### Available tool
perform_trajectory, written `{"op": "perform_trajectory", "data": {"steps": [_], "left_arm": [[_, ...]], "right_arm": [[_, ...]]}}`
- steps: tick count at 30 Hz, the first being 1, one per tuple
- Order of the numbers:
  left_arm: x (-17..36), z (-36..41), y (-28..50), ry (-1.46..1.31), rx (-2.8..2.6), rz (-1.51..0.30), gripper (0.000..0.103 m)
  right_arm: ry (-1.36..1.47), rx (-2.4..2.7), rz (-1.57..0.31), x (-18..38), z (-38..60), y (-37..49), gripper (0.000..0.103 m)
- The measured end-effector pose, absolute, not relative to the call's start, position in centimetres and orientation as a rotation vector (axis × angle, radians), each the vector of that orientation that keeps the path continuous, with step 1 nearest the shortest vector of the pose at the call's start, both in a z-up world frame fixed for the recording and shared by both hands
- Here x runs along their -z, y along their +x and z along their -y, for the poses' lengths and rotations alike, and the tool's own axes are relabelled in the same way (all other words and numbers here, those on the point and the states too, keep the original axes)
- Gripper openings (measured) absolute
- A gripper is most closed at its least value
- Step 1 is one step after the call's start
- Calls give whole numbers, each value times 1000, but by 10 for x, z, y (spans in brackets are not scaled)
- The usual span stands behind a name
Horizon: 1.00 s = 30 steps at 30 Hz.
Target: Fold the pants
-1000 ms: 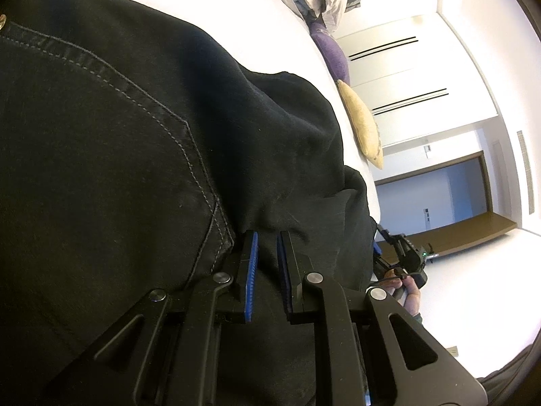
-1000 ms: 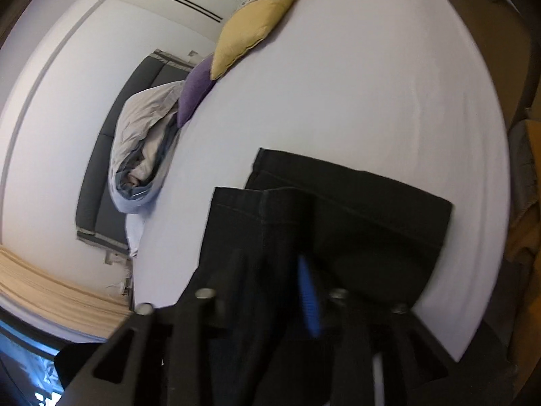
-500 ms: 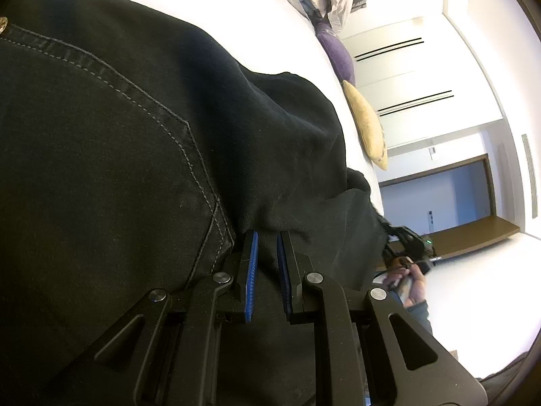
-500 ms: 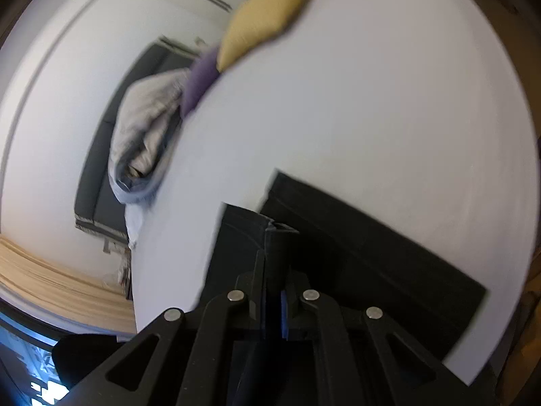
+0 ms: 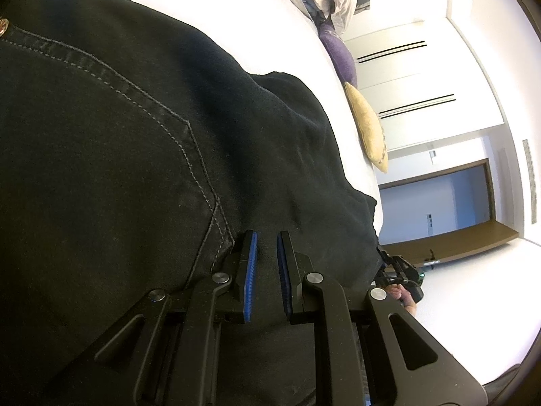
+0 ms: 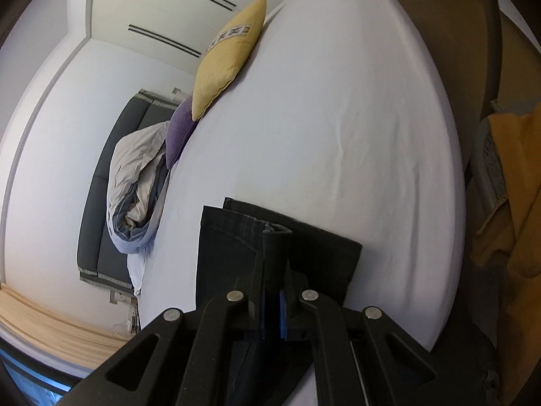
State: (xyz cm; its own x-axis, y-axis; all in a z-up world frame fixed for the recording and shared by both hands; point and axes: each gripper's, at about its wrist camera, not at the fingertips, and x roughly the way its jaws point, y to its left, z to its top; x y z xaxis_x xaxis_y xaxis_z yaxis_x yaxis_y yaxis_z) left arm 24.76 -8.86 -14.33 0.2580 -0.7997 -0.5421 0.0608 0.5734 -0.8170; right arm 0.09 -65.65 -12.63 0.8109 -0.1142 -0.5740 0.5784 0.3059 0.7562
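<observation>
Black pants (image 5: 135,169) with grey stitching fill the left wrist view, lying on the white bed (image 5: 236,17). My left gripper (image 5: 267,264) is shut on a bunch of their fabric near a stitched seam; dark cloth fills the narrow gap between the blue pads. In the right wrist view the pant legs (image 6: 230,237) lie flat, hems toward the pillows. My right gripper (image 6: 274,264) is shut on the hem end of the upper leg, and a pinched fold stands up between its fingers. The right gripper (image 5: 402,280), with a hand on it, also shows beyond the pants' edge.
A yellow pillow (image 6: 230,54), a purple pillow (image 6: 179,128) and a bunched grey duvet (image 6: 135,176) lie along the far side of the bed (image 6: 338,101). A chair draped with yellow cloth (image 6: 514,203) stands off the bed's right side.
My right gripper went from open over the leg hems to shut on the upper hem, and its view swung across the bed. The left gripper and its hold look the same.
</observation>
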Motion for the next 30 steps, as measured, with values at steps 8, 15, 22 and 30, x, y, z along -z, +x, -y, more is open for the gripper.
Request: {"op": "perform_trajectory", "data": {"steps": [8,15,22,30], "left_arm": [[142,86,248,-768,684,-1160,14],[136,86,244,-752,688,-1153,14],[128,89,241,-724,667,-1154,15],[58,110,270,-581,764,-1038,81]], "right_arm": [[1198,503,-478,141,658,-3,5],[1223,495,-477,152,661,-4,5],[1208,507,-463,148,660,-8,4],[1147,503,-506,154,661,3,3]]}}
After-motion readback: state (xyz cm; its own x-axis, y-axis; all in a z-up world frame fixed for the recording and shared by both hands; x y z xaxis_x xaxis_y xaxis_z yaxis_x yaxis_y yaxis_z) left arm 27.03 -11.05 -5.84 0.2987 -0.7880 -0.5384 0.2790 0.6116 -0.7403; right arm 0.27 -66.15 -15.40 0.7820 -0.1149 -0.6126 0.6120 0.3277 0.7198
